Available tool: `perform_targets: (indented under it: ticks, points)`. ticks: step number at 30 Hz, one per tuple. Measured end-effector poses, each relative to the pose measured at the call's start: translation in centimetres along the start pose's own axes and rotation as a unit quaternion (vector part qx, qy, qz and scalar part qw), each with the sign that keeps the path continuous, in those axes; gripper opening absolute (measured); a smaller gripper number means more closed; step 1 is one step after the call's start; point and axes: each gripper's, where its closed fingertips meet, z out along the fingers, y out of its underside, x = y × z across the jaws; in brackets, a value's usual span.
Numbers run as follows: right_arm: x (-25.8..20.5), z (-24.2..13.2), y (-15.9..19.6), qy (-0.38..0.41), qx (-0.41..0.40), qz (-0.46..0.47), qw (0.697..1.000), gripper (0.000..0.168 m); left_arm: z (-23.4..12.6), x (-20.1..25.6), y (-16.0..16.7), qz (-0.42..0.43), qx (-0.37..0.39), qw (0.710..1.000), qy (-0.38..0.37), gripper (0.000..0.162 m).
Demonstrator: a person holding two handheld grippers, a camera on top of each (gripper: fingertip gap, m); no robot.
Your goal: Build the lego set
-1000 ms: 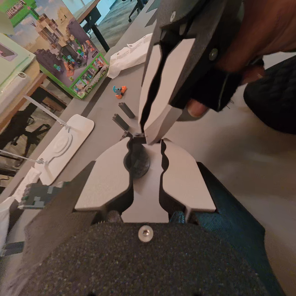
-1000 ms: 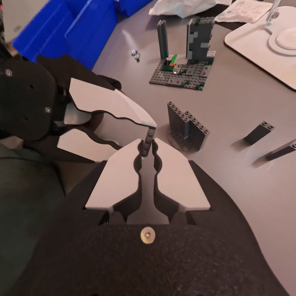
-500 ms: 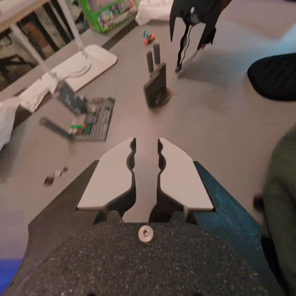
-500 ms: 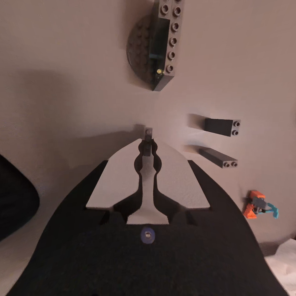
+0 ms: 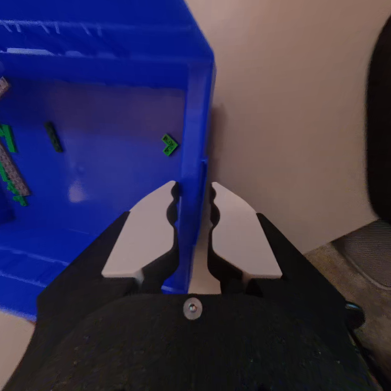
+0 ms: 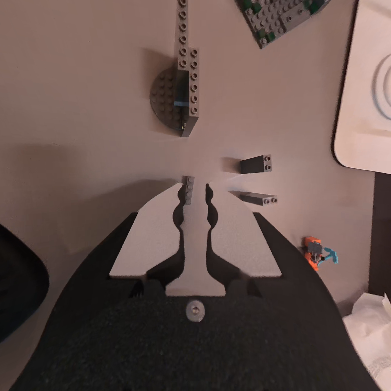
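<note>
My right gripper is open above the table. A small grey plate sits between its tips, against the left fingertip, and is not clamped. Beyond it stands a dark grey wall assembly on a round plate. Two dark grey bricks lie to the right. A corner of the studded baseplate shows at the top. My left gripper is open and empty, with its tips either side of the right wall of a blue bin. The bin holds a green corner plate, a dark plate and other loose pieces.
An orange and teal minifigure lies at the right. A white stand base fills the upper right and a white paper bag the lower right. A dark cushion-like object is at the left, and another beside the bin. The left gripper's tips are roughly 50 cm from the right gripper's. My right gripper's tips are some 20 cm from the studded baseplate.
My right gripper has opened and let go of the grey plate near the two bricks. My left gripper has swung away from the build to the blue bin.
</note>
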Motion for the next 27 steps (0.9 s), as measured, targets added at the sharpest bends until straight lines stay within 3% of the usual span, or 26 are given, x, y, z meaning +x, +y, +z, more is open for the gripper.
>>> perform_targets:
  ticks: [1,6,11,15,20,27]
  points:
    - [-0.2,-0.3,0.0,0.002,0.002,0.001,1.000,0.017,0.1,-0.3,0.0,0.014,-0.005,1.000,-0.002,0.020]
    - [-1.0,-1.4,0.3,0.006,0.015,0.008,1.000,0.017,-1.4,0.3,1.2,0.048,-0.052,0.995,0.076,0.018]
    - [-1.0,-2.2,0.4,0.007,0.032,0.020,0.999,0.016,-9.2,-0.2,0.6,0.081,-0.044,0.978,0.185,0.019]
    - [-1.1,-2.4,-0.1,0.009,0.046,0.022,0.999,0.016,-13.7,-2.6,-0.6,0.082,-0.040,0.973,0.211,0.021]
    - [-1.7,-2.3,0.0,0.003,0.048,0.022,0.999,0.016,-13.5,-3.8,-1.6,0.074,-0.022,0.972,0.223,0.021]
    - [-2.3,-2.4,0.5,-0.002,0.048,0.031,0.998,0.015,-10.2,-1.0,-0.5,0.106,-0.048,0.971,0.207,0.019]
